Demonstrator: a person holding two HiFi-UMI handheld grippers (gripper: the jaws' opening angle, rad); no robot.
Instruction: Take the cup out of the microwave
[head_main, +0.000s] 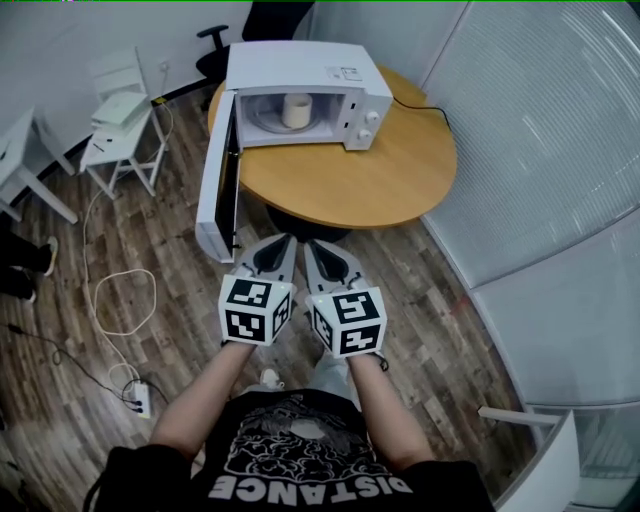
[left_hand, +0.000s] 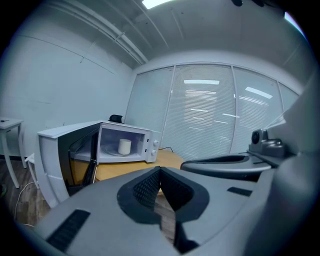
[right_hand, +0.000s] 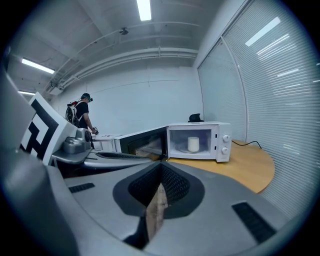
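Well, my left gripper (head_main: 283, 241) has its jaws pressed together with nothing between them, and my right gripper (head_main: 313, 246) is the same: tips meeting, empty. I hold the two side by side, just apart from each other, over the wooden floor (head_main: 420, 300). Both point toward the round wooden table (head_main: 400, 175) and sit short of its near edge.

The cup (head_main: 296, 110) is well apart from both grippers, inside the microwave (head_main: 345, 72). It is a plain, pale cream cylinder, straight-sided and standing upright. It rests near the middle of the round glass turntable (head_main: 268, 119), and I see no print or pattern on it from here.

The microwave is white and boxy and stands at the table's far left edge. Its cavity faces me, and two round knobs (head_main: 367, 126) sit one above the other on the panel right of the opening. Its door (head_main: 219, 185) is swung fully open to the left and reaches out past the table's left edge, with its dark window facing inward. A black cord (head_main: 418, 104) lies on the tabletop to the right of the microwave, by the far right edge.
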